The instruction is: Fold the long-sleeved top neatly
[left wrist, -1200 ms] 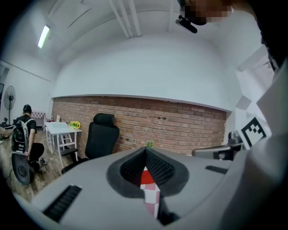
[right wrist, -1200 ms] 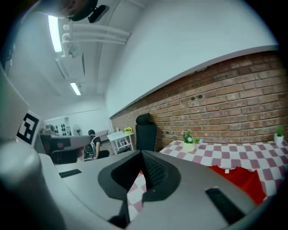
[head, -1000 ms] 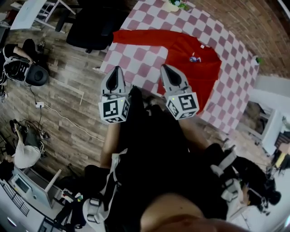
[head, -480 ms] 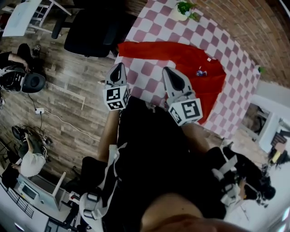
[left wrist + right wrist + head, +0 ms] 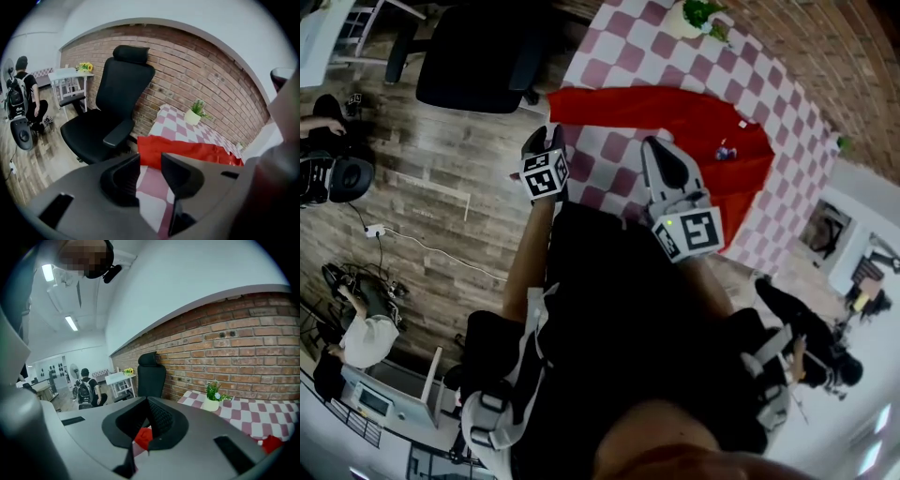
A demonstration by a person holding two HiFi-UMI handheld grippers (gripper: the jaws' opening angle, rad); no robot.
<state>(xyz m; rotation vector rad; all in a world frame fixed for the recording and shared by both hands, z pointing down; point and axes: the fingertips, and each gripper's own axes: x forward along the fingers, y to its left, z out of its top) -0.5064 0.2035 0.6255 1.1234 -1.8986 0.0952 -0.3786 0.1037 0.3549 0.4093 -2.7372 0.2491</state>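
Note:
The red long-sleeved top point(image 5: 712, 131) lies spread on a pink-and-white checked table point(image 5: 623, 56), one sleeve point(image 5: 600, 101) stretched toward the table's left edge. My left gripper point(image 5: 540, 141) hangs low over that edge, just in front of the sleeve end. Its jaws are opening, with nothing between them. In the left gripper view the sleeve point(image 5: 187, 152) lies beyond the parted left gripper point(image 5: 150, 164). My right gripper point(image 5: 660, 150) is shut and empty above the table's near side, short of the top's body. In the right gripper view, red cloth point(image 5: 143, 437) shows behind the right gripper point(image 5: 148, 403).
A black office chair point(image 5: 478, 56) stands left of the table, close to the sleeve end. A small potted plant point(image 5: 701, 13) sits at the table's far side by the brick wall point(image 5: 197, 70). A person with a backpack point(image 5: 21, 101) crouches on the wooden floor at the left.
My left gripper has dropped toward the table's left edge and its jaws have parted. The right gripper has shifted a little over the table and stays shut.

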